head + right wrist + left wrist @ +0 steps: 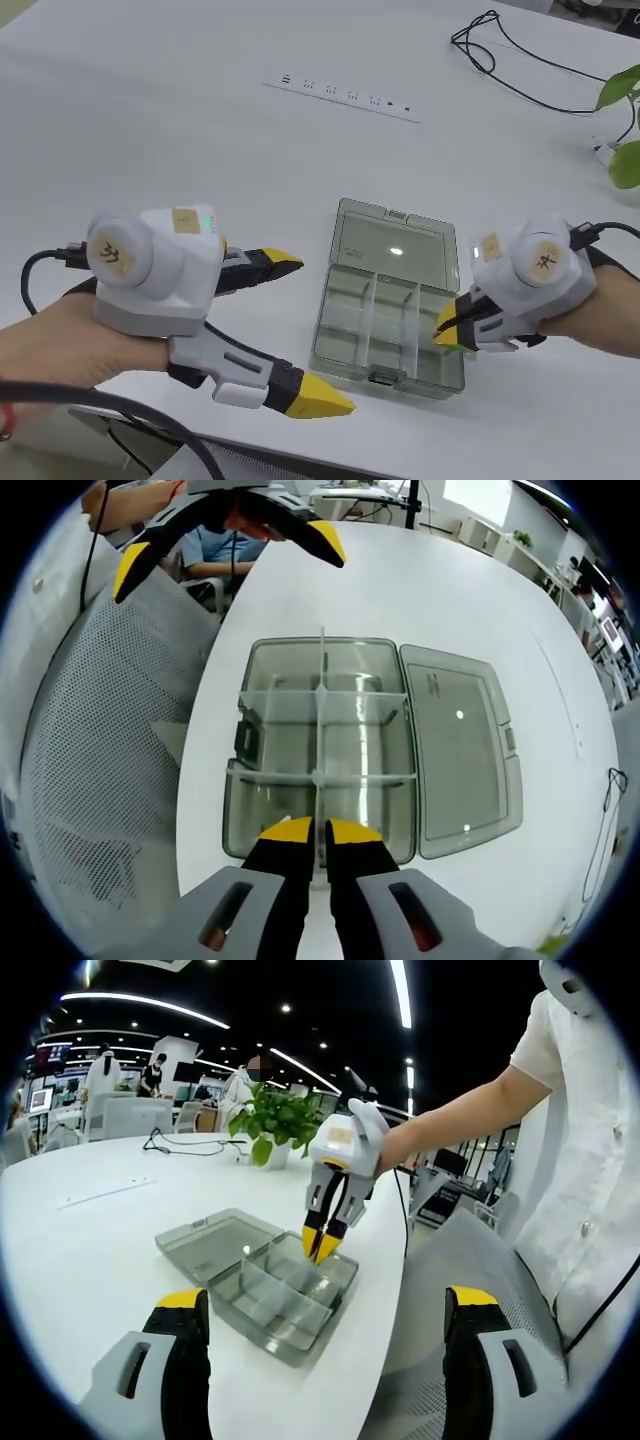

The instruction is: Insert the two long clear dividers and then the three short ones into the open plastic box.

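Open plastic box (pixel 340 360) of grey translucent material, lower centre of the head view, standing on the white worktop (pixel 200 150) near its front edge, with the lid (pixel 395 240) folded flat behind the tray. In the right gripper view the box (pixel 275 730) lies mid-frame with its lid (pixel 460 750) to the right; a lengthwise divider (pixel 321 730) of clear plastic runs up the middle of the tray, parallel with the hinge side, and two cross dividers (pixel 360 693) span it, splitting the tray into six cells. Right gripper (pixel 320 830), bottom of that view: yellow-tipped fingers (pixel 290 832) clenched to a narrow slit on the near end of the lengthwise divider. In the head view the same gripper (pixel 447 330) meets the box at the middle of its right wall; in the left gripper view it (pixel 322 1250) points steeply down into the box (pixel 270 1335). Left gripper (pixel 312 333), lower left of the head view: fingers (pixel 325 400) released and spread wide, grasping nothing, just left of the box and apart from it. Upper centre of the head view, a white power strip (pixel 345 97); upper right, a looped black cable (pixel 500 55) and the leaves of a plant (pixel 625 130). Grey mesh chair (pixel 100 730) beside the worktop, left of the right gripper view
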The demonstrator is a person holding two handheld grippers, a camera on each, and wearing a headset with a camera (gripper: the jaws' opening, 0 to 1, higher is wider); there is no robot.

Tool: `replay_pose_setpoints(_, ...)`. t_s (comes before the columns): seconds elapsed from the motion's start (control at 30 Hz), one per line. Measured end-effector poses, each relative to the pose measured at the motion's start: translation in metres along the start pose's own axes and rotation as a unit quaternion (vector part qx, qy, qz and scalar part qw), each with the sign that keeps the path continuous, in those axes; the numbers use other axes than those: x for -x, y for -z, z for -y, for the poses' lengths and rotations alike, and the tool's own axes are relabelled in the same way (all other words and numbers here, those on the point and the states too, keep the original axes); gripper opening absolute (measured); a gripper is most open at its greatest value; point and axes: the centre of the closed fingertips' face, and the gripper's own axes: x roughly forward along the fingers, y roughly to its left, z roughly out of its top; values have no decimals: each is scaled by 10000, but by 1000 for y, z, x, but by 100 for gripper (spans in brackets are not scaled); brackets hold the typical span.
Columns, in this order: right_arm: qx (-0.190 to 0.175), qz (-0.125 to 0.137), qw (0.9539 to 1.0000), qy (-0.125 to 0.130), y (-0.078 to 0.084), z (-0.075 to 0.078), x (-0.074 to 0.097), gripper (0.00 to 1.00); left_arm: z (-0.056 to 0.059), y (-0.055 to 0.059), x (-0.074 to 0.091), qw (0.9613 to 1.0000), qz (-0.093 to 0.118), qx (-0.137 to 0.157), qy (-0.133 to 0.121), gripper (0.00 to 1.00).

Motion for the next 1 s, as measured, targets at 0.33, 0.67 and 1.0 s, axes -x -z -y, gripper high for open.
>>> replay_pose_setpoints(0.33, -34, 42, 9999, 86, -1, 2, 4, 11, 1, 0, 0, 10000, -13, -17, 7, 100)
replay_pose_setpoints(0.67, -248, 323, 9985, 358, -3, 6, 25, 18, -2, -1, 3, 10000, -41, -11, -30, 100)
replay_pose_setpoints(1.0, -666, 758, 9921, 751, 1, 6, 58, 29, -8, 1, 10, 9998, -102, -78, -122, 100)
